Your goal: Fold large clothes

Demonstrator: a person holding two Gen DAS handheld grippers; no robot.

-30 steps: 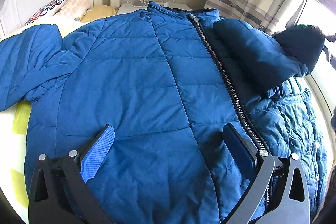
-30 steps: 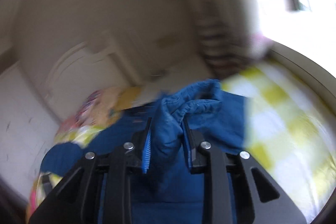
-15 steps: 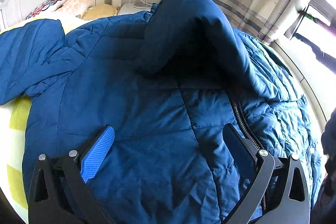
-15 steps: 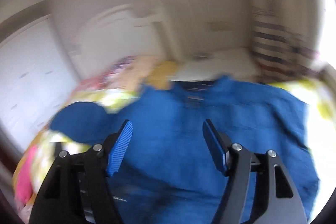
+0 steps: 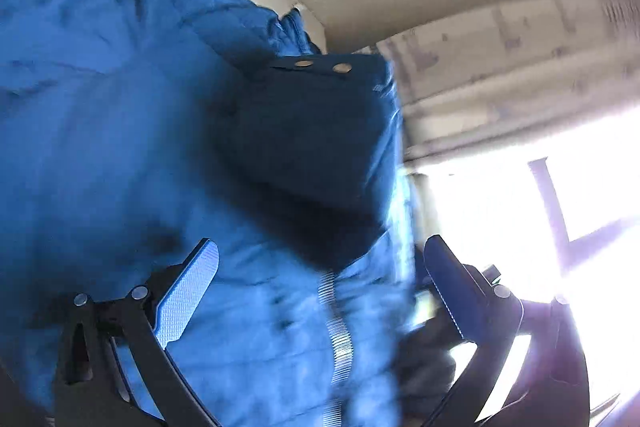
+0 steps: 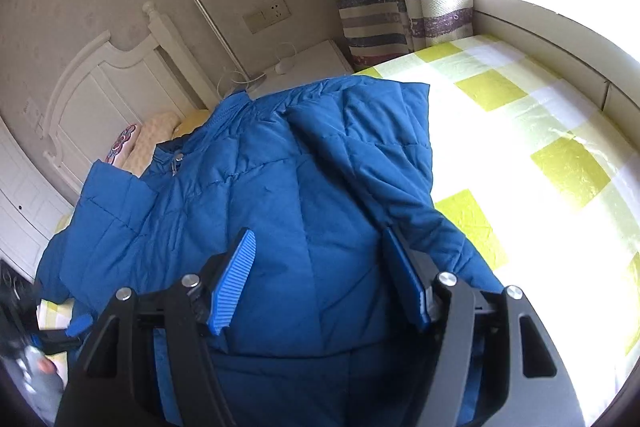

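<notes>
A big blue quilted jacket [image 6: 256, 187] lies spread on the bed, with its right sleeve [image 6: 360, 147] folded across the front. My right gripper [image 6: 319, 235] hovers just above the lower part of the jacket. Its jaws are closing a little, and the blue pads stand well apart with no fabric pinched between them. In the blurred, tilted left wrist view, the jacket [image 5: 120, 107] fills the left side, with the dark folded sleeve cuff [image 5: 312, 131] and the zipper [image 5: 336, 327] showing. My left gripper [image 5: 320, 247] is open over the zipper area and holds nothing.
The yellow-and-white checked sheet [image 6: 520, 131] lies bare to the right of the jacket, up to the window ledge. A white headboard [image 6: 100, 75], pillows [image 6: 160, 131], a nightstand [image 6: 304, 59] and a striped curtain [image 6: 380, 7] stand beyond the collar.
My right gripper opened and let go of the sleeve, which now lies across the jacket front, and then sank toward the jacket. My left gripper rolled and swung sideways, still open.
</notes>
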